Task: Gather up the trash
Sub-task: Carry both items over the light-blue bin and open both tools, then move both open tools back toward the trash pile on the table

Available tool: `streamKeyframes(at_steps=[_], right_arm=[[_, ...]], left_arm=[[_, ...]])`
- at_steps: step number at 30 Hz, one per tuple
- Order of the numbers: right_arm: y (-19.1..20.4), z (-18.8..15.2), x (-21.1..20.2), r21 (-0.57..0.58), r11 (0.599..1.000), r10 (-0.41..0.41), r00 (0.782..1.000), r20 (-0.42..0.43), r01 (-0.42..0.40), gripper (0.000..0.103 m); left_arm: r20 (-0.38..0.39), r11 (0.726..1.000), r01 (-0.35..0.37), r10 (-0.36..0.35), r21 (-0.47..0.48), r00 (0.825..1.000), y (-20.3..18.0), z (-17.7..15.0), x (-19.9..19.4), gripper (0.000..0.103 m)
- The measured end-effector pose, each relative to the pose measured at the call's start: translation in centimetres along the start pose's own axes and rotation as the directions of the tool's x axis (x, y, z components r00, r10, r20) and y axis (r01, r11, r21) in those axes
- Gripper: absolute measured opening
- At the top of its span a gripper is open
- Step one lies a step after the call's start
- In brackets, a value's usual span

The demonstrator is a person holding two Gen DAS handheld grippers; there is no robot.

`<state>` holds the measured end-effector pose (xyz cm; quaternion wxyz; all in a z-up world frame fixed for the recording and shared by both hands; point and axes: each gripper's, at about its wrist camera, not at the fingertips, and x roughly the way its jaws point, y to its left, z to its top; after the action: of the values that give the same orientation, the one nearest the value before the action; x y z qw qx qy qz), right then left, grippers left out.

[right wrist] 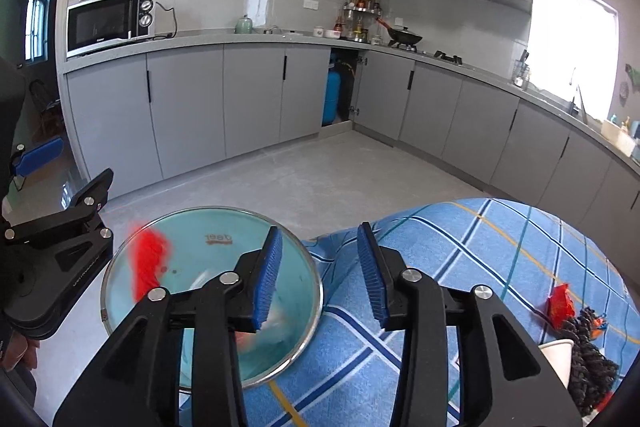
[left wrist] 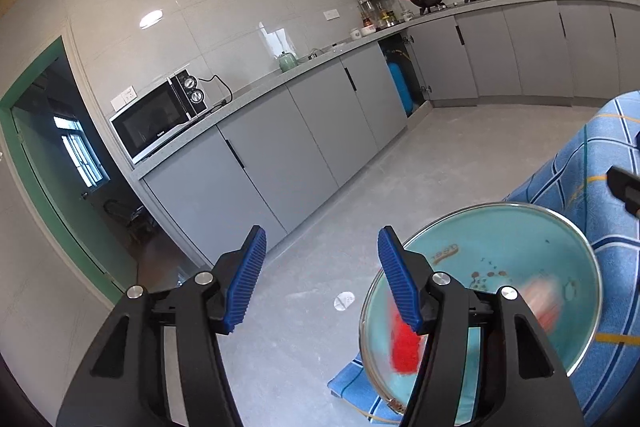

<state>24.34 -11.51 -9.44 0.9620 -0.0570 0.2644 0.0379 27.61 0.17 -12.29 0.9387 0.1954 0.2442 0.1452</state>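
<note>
Two grippers, left (left wrist: 320, 281) and right (right wrist: 318, 277), hang with jaws spread and empty over a bowl (right wrist: 296, 359); red wrapper (right wrist: 148, 263) (blurred) drops left of the right jaws. Next: wrapper (right wrist: 560, 303) on the cloth (right wrist: 460, 267).

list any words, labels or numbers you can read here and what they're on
"1eeb": reddish print on the glass bowl, seemingly reversed through the glass, so the reading is unsure.
Pale brand mark on the microwave door: too small to read.
Embossed lettering on the left gripper body, seen from the right wrist: too blurred to read.
Microwave dial markings: too small to read.
Nothing else legible.
</note>
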Motion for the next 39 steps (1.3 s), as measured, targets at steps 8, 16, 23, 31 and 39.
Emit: streamKeyframes(at_steps=[8,16,23,31,39], right_arm=[[-0.9,-0.4,-1.6,0.026,0.999,-0.023,1.000,0.002,0.023,0.053],[-1.9,-1.0,-5.7,0.040,0.998,-0.053,0.998,0.027,0.052,0.064],[-4.4,-2.7,-10.6,0.065,0.992,-0.113,0.992,0.065,0.109,0.070],[-8.1,-5.4,-15.3,0.116,0.974,-0.203,0.976,0.079,0.193,0.074],[-12.8,-8.5,-20.8,0.176,0.935,-0.326,0.941,0.093,0.307,0.079]], left_arm=[[-0.008,1.000,-0.019,0.019,-0.012,1.000,0.7,0.2,-0.3,0.072],[-0.004,0.999,0.042,-0.043,-0.033,0.999,0.7,0.2,-2.7,0.082],[0.042,0.993,0.118,-0.117,0.001,0.992,-1.4,-0.5,-6.9,0.085],[0.099,0.979,0.194,-0.200,0.069,0.975,-5.0,-1.6,-11.8,0.088],[0.145,0.956,0.270,-0.284,0.111,0.948,-8.1,-2.0,-16.1,0.089]])
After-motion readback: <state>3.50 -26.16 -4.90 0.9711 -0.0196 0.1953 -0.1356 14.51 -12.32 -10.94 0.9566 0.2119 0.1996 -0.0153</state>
